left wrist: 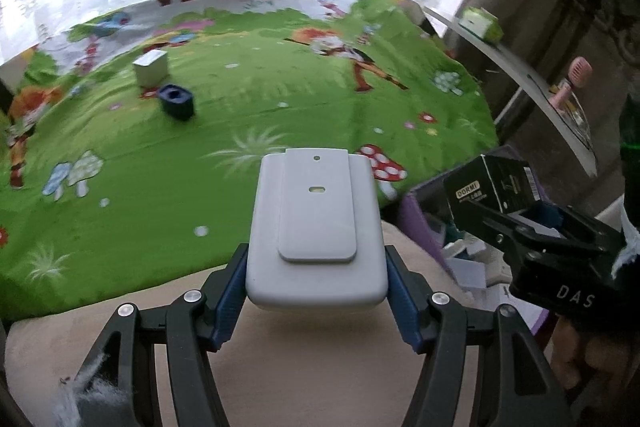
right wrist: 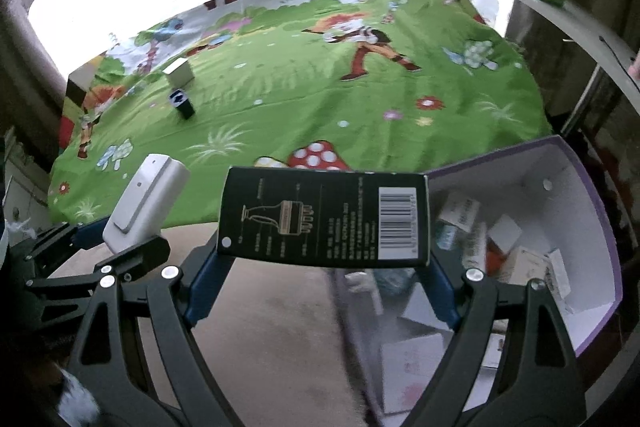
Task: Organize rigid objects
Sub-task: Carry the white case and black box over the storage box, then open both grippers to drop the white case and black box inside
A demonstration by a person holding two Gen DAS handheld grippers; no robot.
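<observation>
The black box [left wrist: 490, 183] carries a small label reading "DORMI" on its end face, with unreadable small print below. The letters "DAS" stand in white on the right gripper's [left wrist: 536, 223] black body just behind that box. A barcode sits on the box's broad face; its digits are too blurred to read.

Left gripper [left wrist: 316, 287]: black linkage arms, silver round pivot screws, blue ribbed pads [left wrist: 230, 303]. White fluffy fibres at lower left arm. Right gripper [right wrist: 324, 259]: same black arms, silver screws, blue pads [right wrist: 204, 283]; white letters "DAS" on its black body, left view.
</observation>
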